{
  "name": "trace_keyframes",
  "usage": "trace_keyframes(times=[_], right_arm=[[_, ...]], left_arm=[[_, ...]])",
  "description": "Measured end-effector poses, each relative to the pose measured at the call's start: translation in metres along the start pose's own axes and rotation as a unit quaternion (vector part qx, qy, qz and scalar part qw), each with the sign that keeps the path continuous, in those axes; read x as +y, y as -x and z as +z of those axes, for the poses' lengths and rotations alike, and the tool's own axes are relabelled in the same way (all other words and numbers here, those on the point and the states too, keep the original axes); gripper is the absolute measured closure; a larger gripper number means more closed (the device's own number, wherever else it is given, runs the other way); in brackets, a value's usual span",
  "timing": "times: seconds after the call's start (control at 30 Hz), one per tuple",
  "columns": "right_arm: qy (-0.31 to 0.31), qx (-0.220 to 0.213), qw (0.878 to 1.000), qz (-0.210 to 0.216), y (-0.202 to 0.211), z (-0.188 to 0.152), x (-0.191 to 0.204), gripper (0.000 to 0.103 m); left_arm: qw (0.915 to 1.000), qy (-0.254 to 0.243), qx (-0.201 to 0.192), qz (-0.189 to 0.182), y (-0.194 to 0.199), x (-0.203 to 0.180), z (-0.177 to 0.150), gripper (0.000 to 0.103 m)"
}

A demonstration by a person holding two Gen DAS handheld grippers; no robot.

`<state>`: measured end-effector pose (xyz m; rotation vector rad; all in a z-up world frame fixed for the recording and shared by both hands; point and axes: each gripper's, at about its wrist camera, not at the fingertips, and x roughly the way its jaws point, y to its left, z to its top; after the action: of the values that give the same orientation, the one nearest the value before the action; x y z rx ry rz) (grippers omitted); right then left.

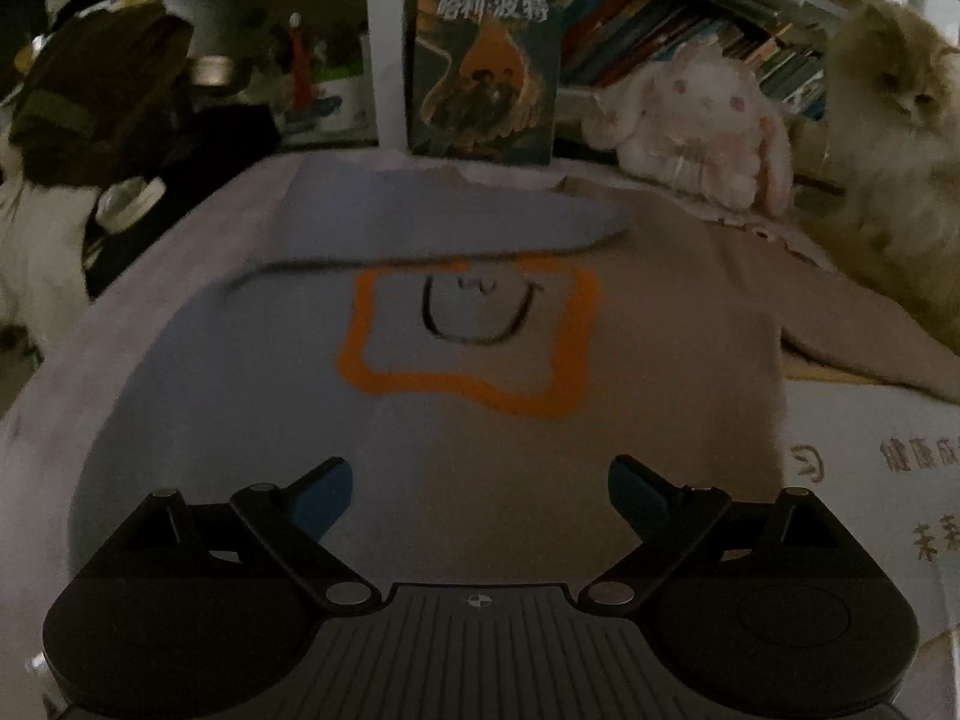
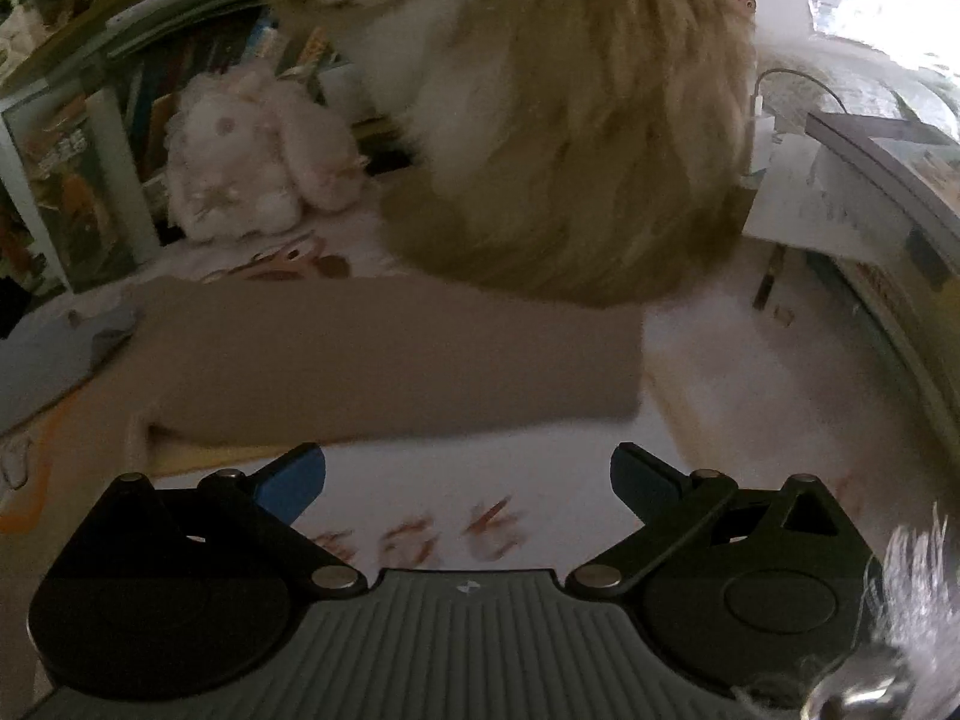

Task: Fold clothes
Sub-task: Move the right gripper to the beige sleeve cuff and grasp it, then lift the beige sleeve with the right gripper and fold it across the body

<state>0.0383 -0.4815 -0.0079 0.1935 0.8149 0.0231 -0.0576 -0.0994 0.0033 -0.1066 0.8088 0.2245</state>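
Sweater (image 1: 480,360) flat on bed, left claw (image 1: 480,492) spread, right claw (image 2: 468,480) spread, cat (image 2: 570,138) on sleeve (image 2: 390,360)

You had a white sheet (image 1: 870,420) covering the surface, printed with characters near its right edge. The sweater (image 1: 480,420) lay flat on it, half blue and half tan, with an orange square on the chest and its left sleeve folded across the top. The tan sleeve (image 2: 390,360) stretched out sideways over the sheet. At the far edge a book (image 1: 487,66) stood upright, and a plush rabbit (image 1: 702,126) sat just beside it. A cat (image 2: 570,120) sat on the sheet at the sleeve's far side.
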Motion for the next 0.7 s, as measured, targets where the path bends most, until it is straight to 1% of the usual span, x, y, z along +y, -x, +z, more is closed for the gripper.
trace_keyframes(times=[0.17,0.3,0.33,0.37,0.43,0.5,0.53,0.57,0.6,0.63,0.67,0.7], right_arm=[[-0.004,0.015,1.000,0.005,-0.018,0.016,-0.030,0.003],[-0.015,0.031,0.999,0.015,-0.030,0.021,-0.040,0.004],[-0.018,0.035,0.999,0.018,-0.032,0.022,-0.042,0.007],[-0.021,0.040,0.999,0.020,-0.035,0.022,-0.044,0.012],[-0.027,0.049,0.998,0.024,-0.038,0.021,-0.045,0.017],[-0.022,0.048,0.998,0.025,-0.039,0.021,-0.042,0.020],[-0.019,0.047,0.998,0.025,-0.039,0.021,-0.041,0.024],[-0.015,0.045,0.999,0.026,-0.039,0.021,-0.040,0.037],[-0.012,0.043,0.999,0.026,-0.040,0.022,-0.038,0.044],[-0.010,0.043,0.999,0.030,-0.040,0.022,-0.037,0.056],[-0.013,0.046,0.998,0.038,-0.041,0.023,-0.037,0.064],[-0.017,0.049,0.998,0.047,-0.042,0.024,-0.037,0.070]], left_arm=[[0.9995,0.024,0.008,0.018,0.008,-0.010,-0.005,0.008],[0.9990,0.028,0.009,0.032,0.013,-0.016,-0.005,0.008],[0.9989,0.028,0.009,0.035,0.014,-0.017,-0.005,0.008],[0.9988,0.028,0.010,0.038,0.014,-0.019,-0.005,0.008],[0.9987,0.028,0.011,0.042,0.016,-0.022,-0.004,0.008],[0.9985,0.027,0.010,0.047,0.018,-0.023,-0.004,0.008],[0.9984,0.027,0.009,0.049,0.019,-0.023,-0.004,0.008],[0.9983,0.028,0.009,0.050,0.020,-0.022,-0.004,0.008],[0.9982,0.030,0.009,0.052,0.020,-0.022,-0.004,0.008],[0.9980,0.032,0.009,0.053,0.020,-0.021,-0.005,0.008],[0.9979,0.034,0.010,0.054,0.020,-0.021,-0.004,0.008],[0.9978,0.036,0.011,0.054,0.020,-0.020,-0.004,0.008]])
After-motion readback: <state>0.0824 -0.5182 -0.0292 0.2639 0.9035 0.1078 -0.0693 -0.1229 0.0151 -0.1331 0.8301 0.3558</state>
